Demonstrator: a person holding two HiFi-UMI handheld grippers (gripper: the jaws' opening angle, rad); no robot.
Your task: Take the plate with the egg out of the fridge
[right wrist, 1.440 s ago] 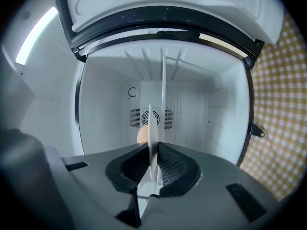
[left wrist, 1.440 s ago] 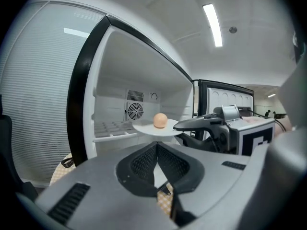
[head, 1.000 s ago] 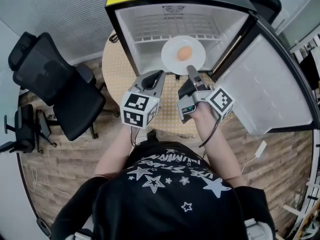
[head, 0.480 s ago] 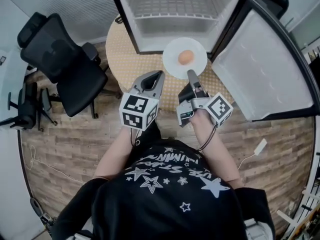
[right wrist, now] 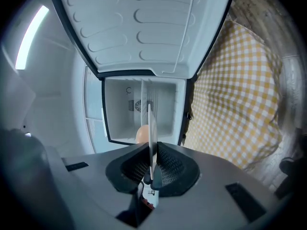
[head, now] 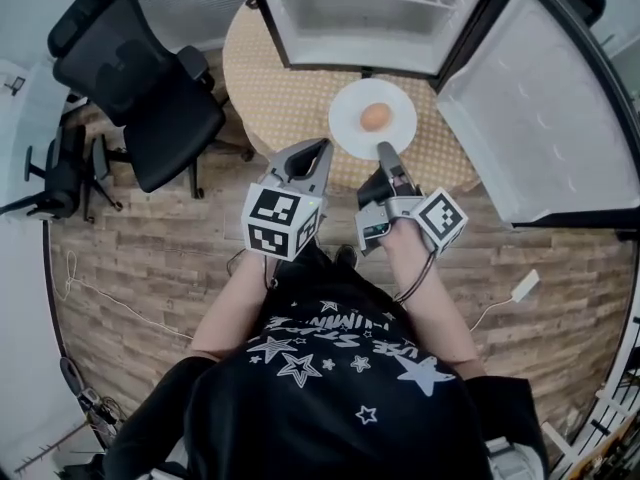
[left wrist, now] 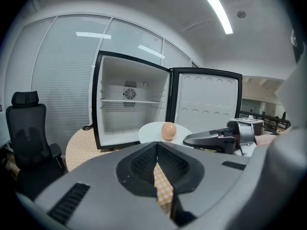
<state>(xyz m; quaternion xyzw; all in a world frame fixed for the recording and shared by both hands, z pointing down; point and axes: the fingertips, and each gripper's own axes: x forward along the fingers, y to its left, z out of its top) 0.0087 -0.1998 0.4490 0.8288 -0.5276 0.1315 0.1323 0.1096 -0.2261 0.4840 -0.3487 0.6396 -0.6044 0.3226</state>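
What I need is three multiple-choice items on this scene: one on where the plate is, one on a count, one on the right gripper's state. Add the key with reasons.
1. Where is the plate?
A) outside the fridge, held over the checked table
B) on the fridge shelf
C) on the chair

2. How many eggs lie on it?
A) two
B) one
C) none

3. The right gripper is:
A) open and empty
B) out of view
C) shut on the plate's rim

Key:
1. A, the head view shows it in front of the open fridge.
2. B, a single egg sits on it.
3. C, the right gripper view shows the rim pinched between the jaws.
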